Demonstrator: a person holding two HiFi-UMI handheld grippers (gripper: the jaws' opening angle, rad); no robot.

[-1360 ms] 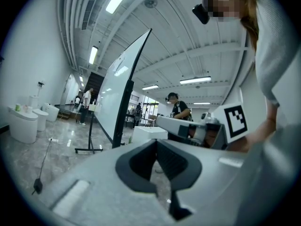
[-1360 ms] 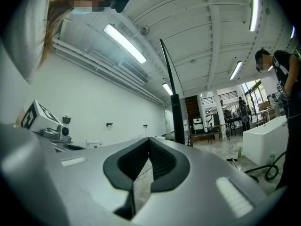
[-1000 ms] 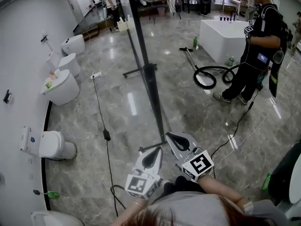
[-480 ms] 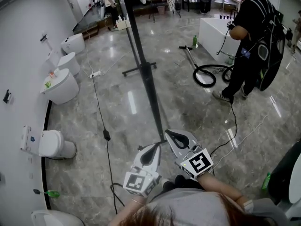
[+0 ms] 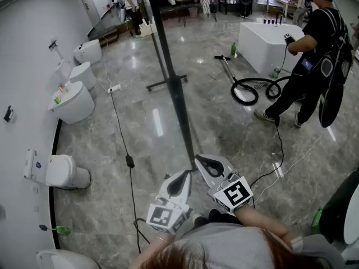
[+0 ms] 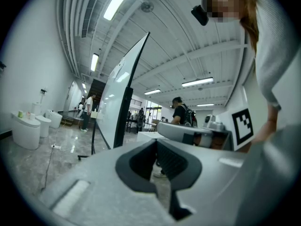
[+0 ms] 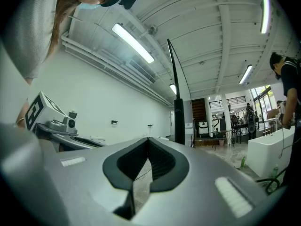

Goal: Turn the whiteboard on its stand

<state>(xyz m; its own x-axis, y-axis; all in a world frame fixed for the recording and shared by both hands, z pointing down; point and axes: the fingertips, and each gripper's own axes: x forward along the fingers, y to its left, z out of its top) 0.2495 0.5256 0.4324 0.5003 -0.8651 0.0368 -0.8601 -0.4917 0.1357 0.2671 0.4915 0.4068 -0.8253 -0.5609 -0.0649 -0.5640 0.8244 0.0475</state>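
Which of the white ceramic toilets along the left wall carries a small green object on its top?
The wide rounded white toilet third from the far end: a small green object stands on it, none on the others.

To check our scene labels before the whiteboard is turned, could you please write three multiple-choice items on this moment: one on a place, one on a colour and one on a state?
1. In the head view, where does the white bathtub stand relative to the whiteboard?
A. to its left
B. to its right
C. directly under it

2. What colour is the coiled hose on the floor?
A. red
B. black
C. yellow

3. How is the right gripper?
A. shut, with nothing between its jaws
B. shut on the whiteboard's edge
C. wide open

Answers:
1 B, the white bathtub lies right of the whiteboard, which is seen edge-on.
2 B, the coiled hose is black against the grey floor.
3 A, in the right gripper view its jaw tips meet and the whiteboard stands apart ahead.
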